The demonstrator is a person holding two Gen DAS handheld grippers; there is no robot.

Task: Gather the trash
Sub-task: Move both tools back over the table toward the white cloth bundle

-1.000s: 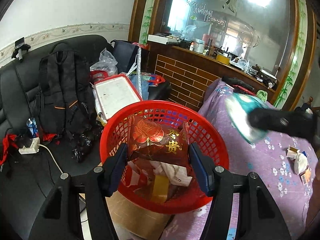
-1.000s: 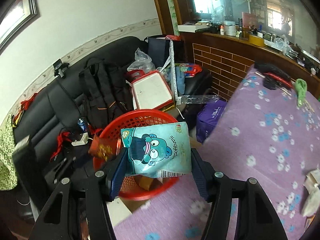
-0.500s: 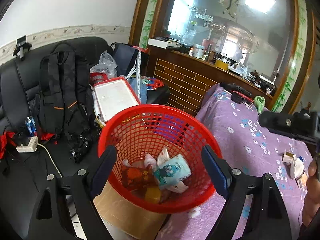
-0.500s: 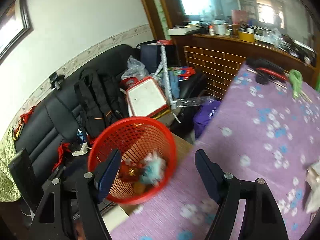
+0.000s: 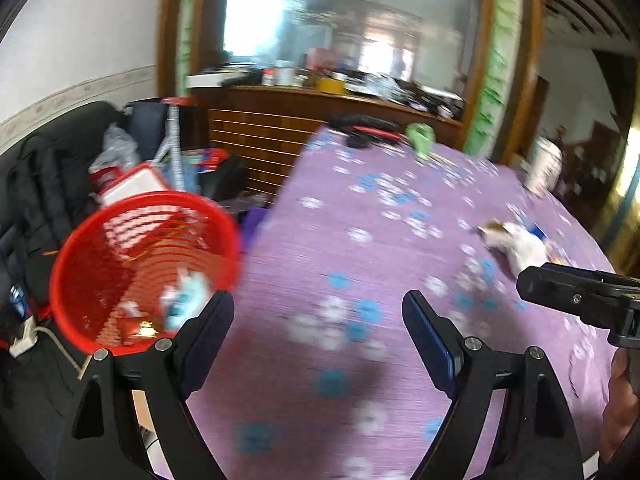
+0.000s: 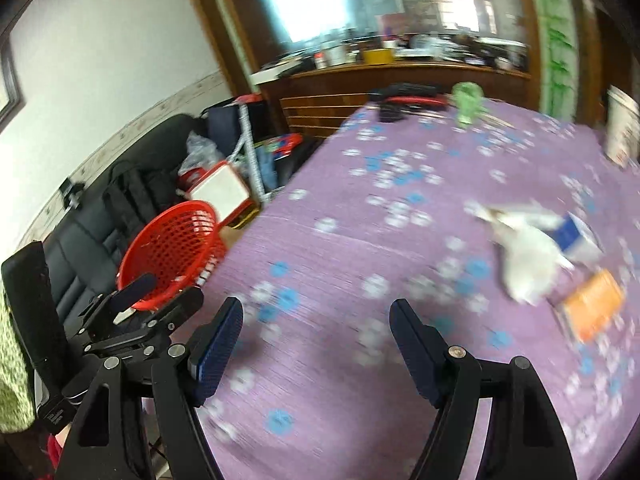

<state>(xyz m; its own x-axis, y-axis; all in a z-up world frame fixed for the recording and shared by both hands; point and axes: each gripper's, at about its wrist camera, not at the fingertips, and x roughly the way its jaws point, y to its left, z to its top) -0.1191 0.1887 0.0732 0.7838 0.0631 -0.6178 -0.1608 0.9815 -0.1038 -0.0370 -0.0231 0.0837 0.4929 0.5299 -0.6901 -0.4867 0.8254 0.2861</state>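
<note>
A red mesh basket [image 5: 100, 248] beside the table holds several wrappers, among them a pale blue snack bag [image 5: 188, 300]. My left gripper [image 5: 318, 326] hangs open and empty over the purple flowered tablecloth [image 5: 340, 248], right of the basket. My right gripper [image 6: 316, 334] is open and empty too, above the cloth. Trash lies on the cloth at the right: crumpled white paper [image 6: 528, 264], a blue-and-white carton [image 6: 576, 236] and an orange packet [image 6: 594, 310]. The basket [image 6: 160, 252] sits far left in the right wrist view. Both views are blurred.
A black sofa [image 6: 92, 232] behind the basket carries a backpack [image 5: 44, 192], bags and a white-lidded box [image 6: 222, 190]. A brick-front wooden counter [image 5: 260, 136] stands behind. Black items [image 6: 400, 98] and a green thing [image 6: 468, 102] lie at the table's far edge; a white cup [image 6: 620, 132] stands right.
Both grippers let go of their wrappers, the red packet and the blue snack bag, which now lie in the basket. Both then swung right, away from the basket and over the table.
</note>
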